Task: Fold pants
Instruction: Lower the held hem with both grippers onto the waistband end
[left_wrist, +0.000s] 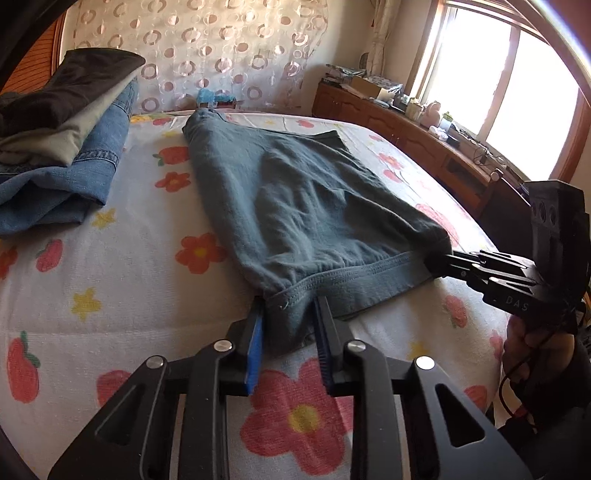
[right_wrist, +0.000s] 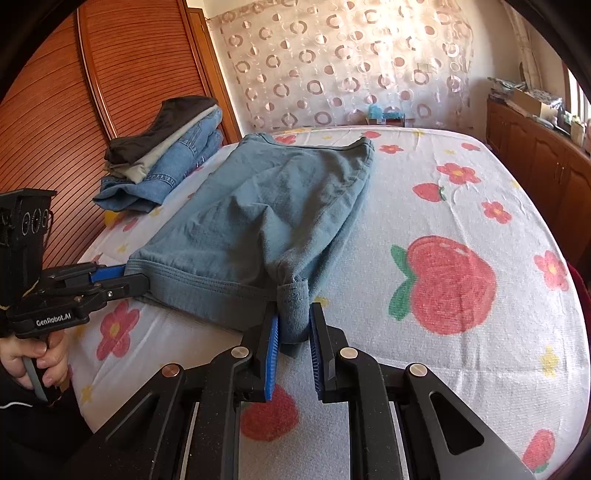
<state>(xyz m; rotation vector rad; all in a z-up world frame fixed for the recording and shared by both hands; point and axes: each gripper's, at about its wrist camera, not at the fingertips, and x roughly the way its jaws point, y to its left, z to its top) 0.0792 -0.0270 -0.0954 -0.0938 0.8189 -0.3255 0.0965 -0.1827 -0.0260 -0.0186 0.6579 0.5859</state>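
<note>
Left wrist: both tools (left_wrist: 288, 317) (right_wrist: 293, 317) pinch the pants' (left_wrist: 306, 199) waistband.

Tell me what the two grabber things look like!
Both are black with blue ribbed pads inside their fingers and silver round bolts. The left gripper handle says "GenRobot.AI" in white. The right gripper body says "DAS", with a thin black cable hanging by a dark sleeve.

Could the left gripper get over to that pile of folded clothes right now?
Probably not yet. The left gripper is shut on the waistband of the blue-grey pants; it would have to release first. Otherwise only open bedspread lies between it and the folded pile.
</note>
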